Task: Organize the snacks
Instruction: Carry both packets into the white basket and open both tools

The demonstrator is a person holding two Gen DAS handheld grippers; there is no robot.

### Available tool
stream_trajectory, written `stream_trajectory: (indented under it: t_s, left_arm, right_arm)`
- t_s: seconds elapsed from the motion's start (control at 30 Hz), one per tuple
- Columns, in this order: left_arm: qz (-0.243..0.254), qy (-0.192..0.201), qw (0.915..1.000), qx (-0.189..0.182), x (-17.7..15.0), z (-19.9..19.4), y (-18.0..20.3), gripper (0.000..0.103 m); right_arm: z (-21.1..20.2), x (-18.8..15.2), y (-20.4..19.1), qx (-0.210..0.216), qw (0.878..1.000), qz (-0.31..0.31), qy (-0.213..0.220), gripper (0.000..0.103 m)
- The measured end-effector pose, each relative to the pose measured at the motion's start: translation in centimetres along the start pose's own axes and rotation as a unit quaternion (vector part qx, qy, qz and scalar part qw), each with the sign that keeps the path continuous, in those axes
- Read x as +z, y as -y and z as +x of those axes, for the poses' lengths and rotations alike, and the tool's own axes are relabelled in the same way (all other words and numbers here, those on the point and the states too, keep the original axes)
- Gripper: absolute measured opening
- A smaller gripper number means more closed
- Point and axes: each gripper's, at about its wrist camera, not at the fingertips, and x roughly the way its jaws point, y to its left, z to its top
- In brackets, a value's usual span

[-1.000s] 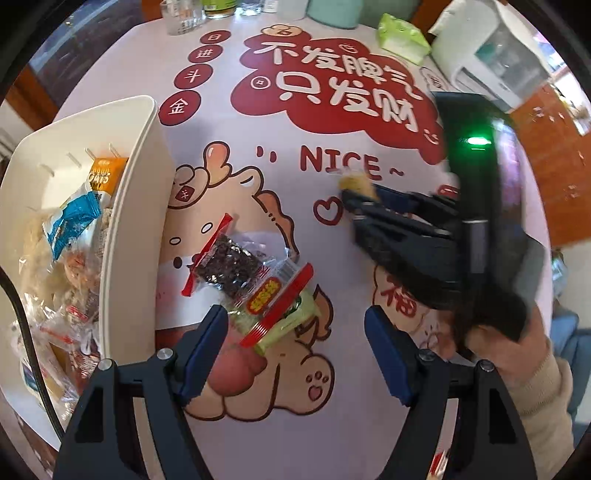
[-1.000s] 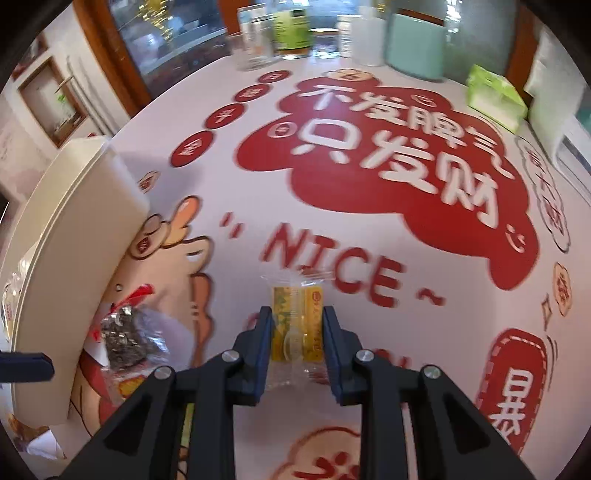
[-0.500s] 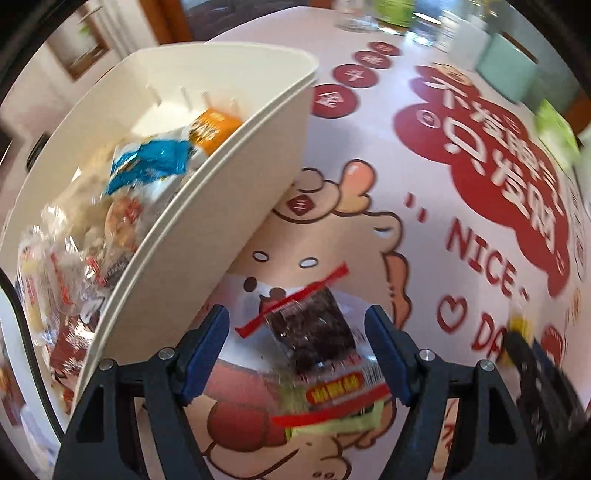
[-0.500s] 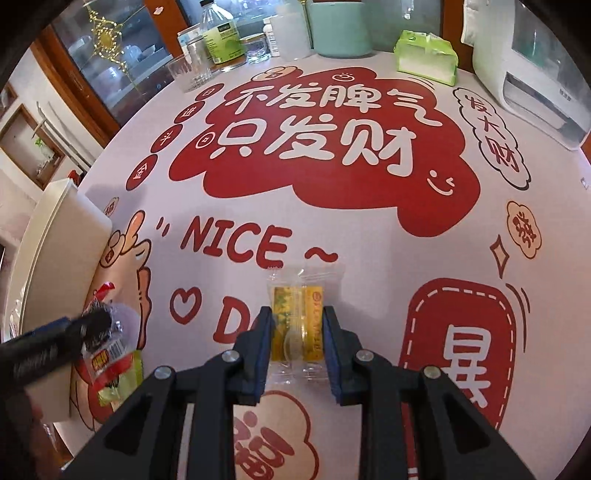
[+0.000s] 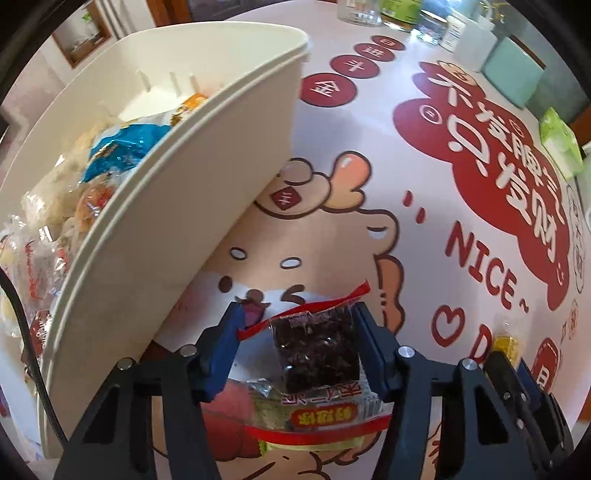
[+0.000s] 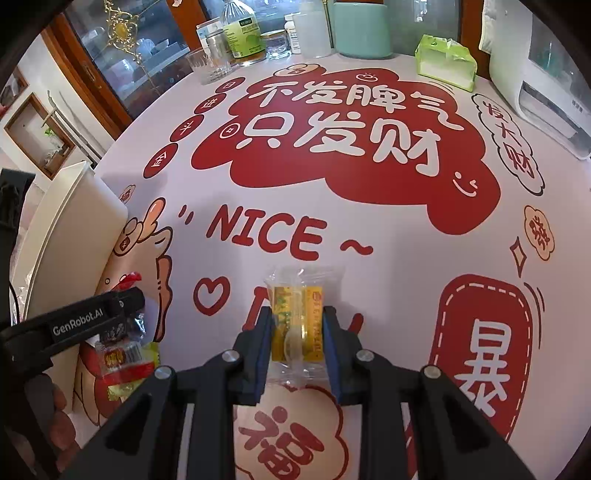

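Observation:
My left gripper [image 5: 299, 325] has its jaws closed in around a dark snack packet with red trim [image 5: 317, 347], which lies on a red and green packet [image 5: 321, 421] on the table. The cream storage bin [image 5: 192, 206] full of wrapped snacks stands just left of it. My right gripper [image 6: 297, 332] is shut on a yellow snack in a clear wrapper [image 6: 297, 314], low over the table. The left gripper also shows in the right wrist view [image 6: 122, 306], at the left by the same packets [image 6: 125, 358].
The table carries a red and white printed cover [image 6: 332, 147]. At the far edge stand a glass [image 6: 208, 64], bottles and jars [image 6: 243, 33], a teal container [image 6: 360, 27], a green tissue pack [image 6: 445, 62] and a white appliance [image 6: 546, 74].
My left gripper has swung toward the bin, dropped over the dark packet and narrowed its jaws around it. My right gripper has kept hold of the yellow snack and drawn back slightly.

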Motion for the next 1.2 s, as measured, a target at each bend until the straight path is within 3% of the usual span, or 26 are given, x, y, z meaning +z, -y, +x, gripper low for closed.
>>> stream_trajectory:
  t_s: [0.1, 0.43, 0.63, 0.87, 1.2]
  left_arm:
    - [0.015, 0.002, 0.9998, -0.01, -0.1, -0.3, 0.6, 0.041]
    - [0.063, -0.03, 0.9961, -0.053, -0.6, -0.8, 1.9, 0.04]
    - [0.114, -0.021, 0.9896, -0.085, -1.3, -3.4, 2.7, 0.04]
    - [0.191, -0.012, 0.9729, -0.13, -1.8, -8.3, 2.6, 0.04]
    - [0.291, 0.022, 0.9422, -0.164, -0.7, -15.8, -3.1, 0.04]
  right_arm:
    - [-0.1, -0.2, -0.1, 0.001, 1.0, 0.002, -0.002, 0.026]
    - [-0.8, -1.8, -1.0, 0.008, 1.0, 0.016, -0.007, 0.026]
    - [-2.3, -2.4, -1.6, 0.012, 1.0, 0.027, 0.004, 0.026]
    - [-4.9, -2.6, -2.9, 0.015, 0.999, 0.038, 0.025, 0.026]
    - [-9.4, -2.3, -7.9, 0.022, 0.998, 0.016, 0.055, 0.026]
